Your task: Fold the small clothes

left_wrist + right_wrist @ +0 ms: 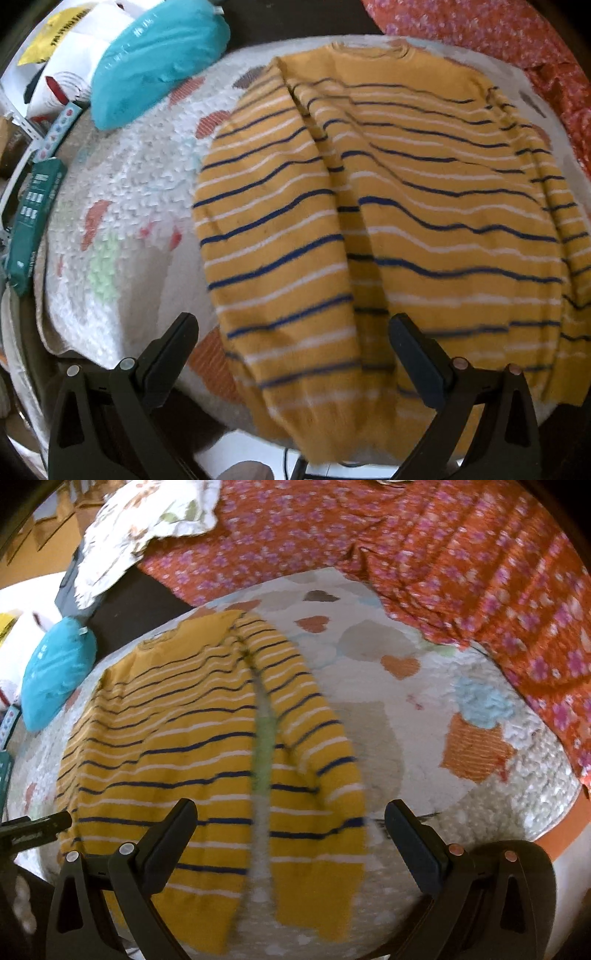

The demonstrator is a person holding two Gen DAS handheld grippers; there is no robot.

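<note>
Left wrist view: the left gripper [291, 354] hangs with its two black fingers [173, 350] spread wide and nothing between them, above the near hem of a mustard-yellow striped sweater [424, 206]. The sweater lies flat on a white textured blanket [133, 192] patterned with orange and green patches, neckline away from the camera. Its left sleeve [273, 229] is laid down along the body and reaches the blanket's near edge. Beyond the blanket on the left sit a teal plastic bag [155, 62], bulging but shut so its contents do not show, a white bag with a yellow label [70, 40], and a dark green box [33, 218] at the blanket's edge. An orange floral cloth [517, 40] lies at the far right.

Right wrist view: the right gripper [290, 834] is likewise released, fingers [413, 834] apart and holding nothing, over the sweater's [166, 738] right sleeve [317, 746]. That sleeve runs beside the body with a strip of blanket [369, 646] showing between them. The left gripper's tip [40, 825] enters from the left edge, near the sweater's side. The orange floral cloth [443, 561] covers the far side, with a white floral fabric [147, 513] on it and the teal bag [55, 675] at left.
</note>
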